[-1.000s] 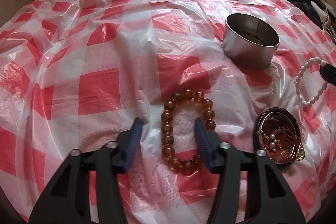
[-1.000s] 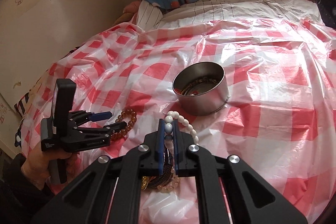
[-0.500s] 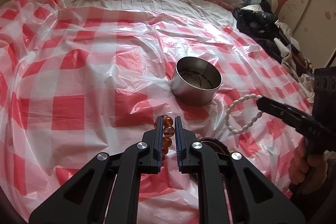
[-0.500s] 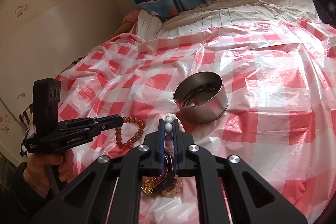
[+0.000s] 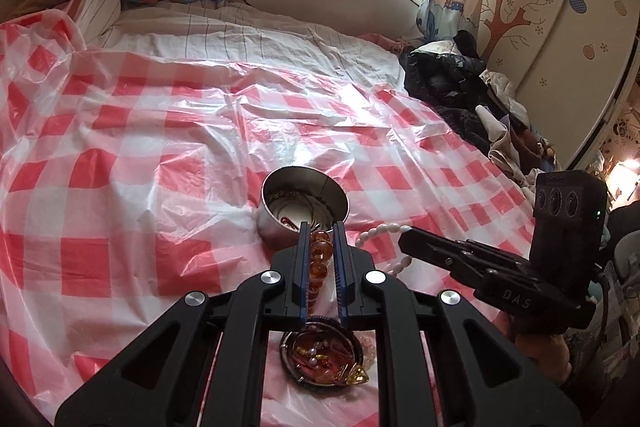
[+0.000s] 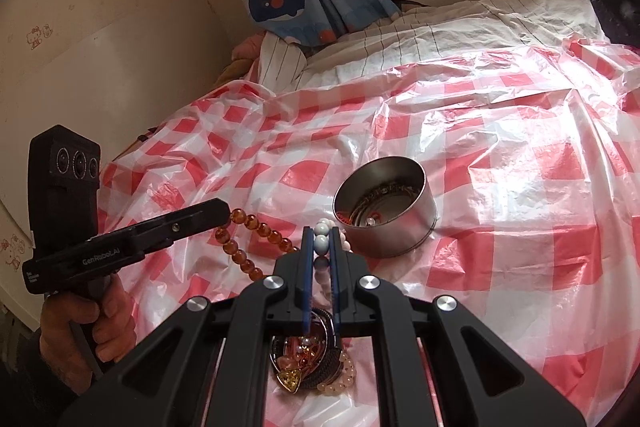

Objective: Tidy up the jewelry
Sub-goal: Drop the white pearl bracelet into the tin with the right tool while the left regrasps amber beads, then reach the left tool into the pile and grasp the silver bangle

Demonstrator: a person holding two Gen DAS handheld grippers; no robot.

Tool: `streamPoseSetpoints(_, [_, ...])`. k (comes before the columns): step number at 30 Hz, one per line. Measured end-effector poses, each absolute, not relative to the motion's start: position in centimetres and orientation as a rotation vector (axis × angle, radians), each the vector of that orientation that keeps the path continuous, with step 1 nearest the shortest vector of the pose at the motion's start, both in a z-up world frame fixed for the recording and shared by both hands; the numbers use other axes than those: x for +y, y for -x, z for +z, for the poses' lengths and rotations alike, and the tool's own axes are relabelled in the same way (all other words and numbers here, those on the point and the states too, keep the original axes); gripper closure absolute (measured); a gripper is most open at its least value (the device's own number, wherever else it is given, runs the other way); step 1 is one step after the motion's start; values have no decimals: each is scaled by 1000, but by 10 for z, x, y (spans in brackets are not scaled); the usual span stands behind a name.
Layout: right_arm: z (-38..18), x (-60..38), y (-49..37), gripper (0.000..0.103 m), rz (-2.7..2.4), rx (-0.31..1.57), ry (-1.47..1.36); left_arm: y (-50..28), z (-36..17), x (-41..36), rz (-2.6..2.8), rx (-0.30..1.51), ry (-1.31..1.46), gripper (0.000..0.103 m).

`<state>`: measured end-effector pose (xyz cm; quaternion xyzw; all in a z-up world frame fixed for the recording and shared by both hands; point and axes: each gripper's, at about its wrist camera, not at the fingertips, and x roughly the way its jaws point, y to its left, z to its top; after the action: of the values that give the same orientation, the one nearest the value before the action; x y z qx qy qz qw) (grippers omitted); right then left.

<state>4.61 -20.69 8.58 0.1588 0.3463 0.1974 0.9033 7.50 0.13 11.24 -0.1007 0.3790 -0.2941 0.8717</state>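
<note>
- Steel, round and open-topped, the small tin sits on the red-and-white checked plastic sheet spread over the bed, and it already holds a few pieces: thin bangles and something small and red.
- Two strands are lifted but not yet in: the amber bead bracelet hangs just left of the tin, and the white oval-bead bracelet hangs just in front of it.
- Nearer than the tin, a dark round dish holds a jumble of clips, pearls and a gold charm, with a pale pink bead bracelet at its edge; that looks like what is left to sort.
- The left gripper has its jaws pinching the amber strand, tilted down towards the tin's rim.
- The right gripper pinches the white beads, jaws pressed close, pointing down just short of the tin.
- A bare hand grips the left tool's handle.
</note>
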Motion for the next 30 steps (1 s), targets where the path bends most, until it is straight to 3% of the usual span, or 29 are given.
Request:
streamPoseSetpoints(10, [97, -202, -83, 95, 388, 671, -307, -120, 131, -29, -673, 765, 264, 93])
streamPoseSetpoints(14, [86, -198, -115, 93, 355, 699, -245, -161, 105, -41, -607, 851, 305, 92])
streamPoseSetpoints(15, [77, -196, -127, 76, 336, 746, -215, -172, 92, -46, -572, 917, 279, 92])
streamPoseSetpoints(17, [67, -199, -137, 60, 297, 789, -205, -178, 74, -49, -519, 984, 229, 91])
streamPoseSetpoints(18, [65, -201, -136, 60, 285, 795, -202, -173, 70, -47, -517, 984, 210, 89])
streamPoseSetpoints(20, [66, -206, -128, 60, 265, 796, -208, -160, 69, -40, -500, 972, 175, 75])
streamPoseSetpoints(26, [60, -220, -77, 58, 245, 851, -224, -99, 66, -8, -453, 957, 97, 56])
streamPoseSetpoints(30, [36, -220, -30, 51, 226, 913, -234, -54, 51, 12, -411, 977, 89, 52])
